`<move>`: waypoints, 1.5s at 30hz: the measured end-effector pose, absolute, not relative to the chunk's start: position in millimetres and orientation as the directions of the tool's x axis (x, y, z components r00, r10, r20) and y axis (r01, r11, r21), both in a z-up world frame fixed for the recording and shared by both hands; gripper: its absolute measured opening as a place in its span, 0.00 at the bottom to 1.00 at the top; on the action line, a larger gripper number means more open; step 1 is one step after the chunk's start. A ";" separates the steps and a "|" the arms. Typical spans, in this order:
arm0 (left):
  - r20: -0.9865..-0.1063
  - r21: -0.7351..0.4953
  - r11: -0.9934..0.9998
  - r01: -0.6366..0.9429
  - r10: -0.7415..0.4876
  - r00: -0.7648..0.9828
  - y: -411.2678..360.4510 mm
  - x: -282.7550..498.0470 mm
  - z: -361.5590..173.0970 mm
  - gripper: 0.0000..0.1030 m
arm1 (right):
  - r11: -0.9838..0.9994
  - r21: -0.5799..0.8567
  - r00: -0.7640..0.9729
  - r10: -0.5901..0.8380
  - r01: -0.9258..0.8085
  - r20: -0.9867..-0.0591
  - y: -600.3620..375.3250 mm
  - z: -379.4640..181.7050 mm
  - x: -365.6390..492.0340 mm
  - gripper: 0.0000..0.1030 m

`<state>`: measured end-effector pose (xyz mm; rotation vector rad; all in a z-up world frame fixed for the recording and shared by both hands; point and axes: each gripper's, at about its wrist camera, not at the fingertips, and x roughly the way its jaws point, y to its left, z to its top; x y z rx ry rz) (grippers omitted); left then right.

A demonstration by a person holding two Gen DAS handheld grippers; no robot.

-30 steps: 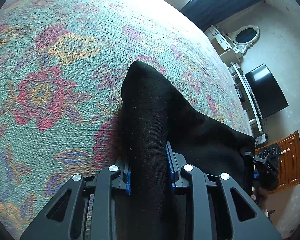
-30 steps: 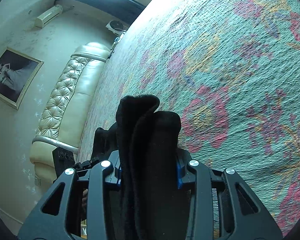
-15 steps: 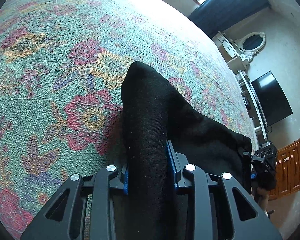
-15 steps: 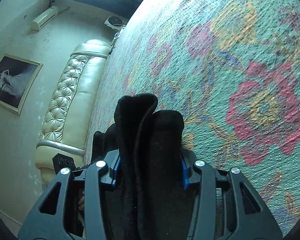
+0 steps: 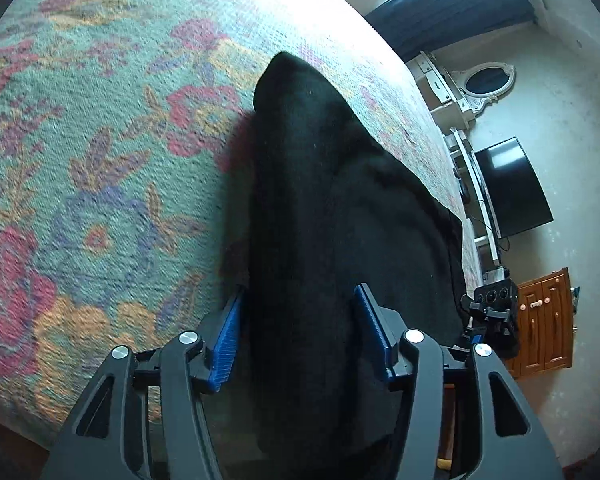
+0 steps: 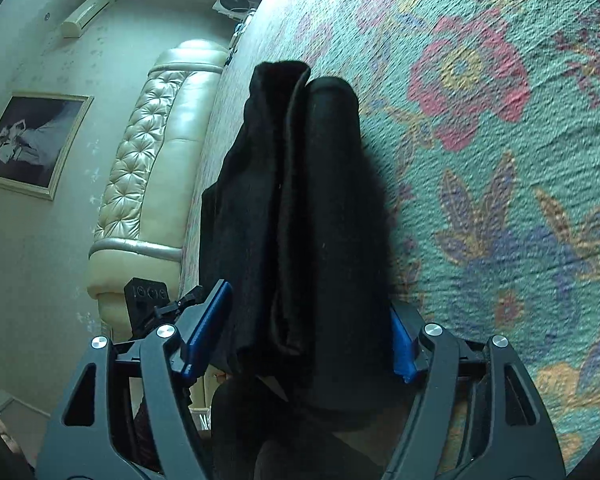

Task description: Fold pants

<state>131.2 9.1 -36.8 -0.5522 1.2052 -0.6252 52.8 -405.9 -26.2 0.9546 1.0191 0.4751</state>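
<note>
The black pants lie bunched in a thick fold on the floral bedspread. My left gripper straddles one end; its jaws are opening, and the blue pads stand off the cloth. In the right wrist view the pants show as two stacked rolls of fabric. My right gripper straddles that end with jaws opening, its left pad apart from the cloth. Each view shows the other gripper at the far end: the right gripper and the left gripper.
The bedspread stretches wide ahead of both grippers. A padded cream headboard and a framed picture sit on one side. A television, a white mirror and a wooden cabinet stand beyond the bed.
Both grippers' jaws have spread and let go of the black fabric they pinched. Both hands have slid across the bedspread, and the floral pattern has shifted in each view.
</note>
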 end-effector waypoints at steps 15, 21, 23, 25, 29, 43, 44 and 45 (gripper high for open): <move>-0.752 -0.502 0.829 0.248 -0.559 0.349 -9.4 115.8 -13.1 0.28 | 0.594 0.804 0.462 0.703 0.038 -0.541 -378.6 -11.4 51.4 0.39; -0.752 -0.514 0.834 0.202 -0.551 0.361 8.1 116.2 -15.6 0.28 | 0.593 0.805 0.445 0.714 0.024 -0.540 -361.1 -11.1 60.1 0.39; -0.753 -0.511 0.838 0.194 -0.545 0.369 13.4 115.5 -15.0 0.28 | 0.591 0.806 0.440 0.718 0.022 -0.539 -356.4 -12.2 61.2 0.39; -0.753 -0.511 0.840 0.185 -0.541 0.376 18.6 110.1 -14.4 0.28 | 0.591 0.806 0.435 0.721 0.019 -0.539 -354.0 -13.9 62.5 0.39; -0.752 -0.514 0.841 0.168 -0.536 0.383 22.5 108.2 -14.5 0.28 | 0.587 0.809 0.429 0.728 0.014 -0.535 -349.4 -16.4 61.7 0.39; -0.736 -0.534 0.824 0.190 -0.564 0.376 26.0 100.6 -8.5 0.36 | 0.562 0.826 0.444 0.728 0.047 -0.522 -354.3 -23.2 56.1 0.48; -0.731 -0.548 0.816 0.184 -0.574 0.370 29.1 100.7 -8.2 0.39 | 0.567 0.823 0.442 0.727 0.048 -0.526 -356.0 -22.1 55.8 0.49; -0.722 -0.566 0.805 0.178 -0.588 0.365 33.3 100.6 -7.2 0.42 | 0.575 0.817 0.437 0.724 0.046 -0.534 -357.6 -20.0 56.0 0.51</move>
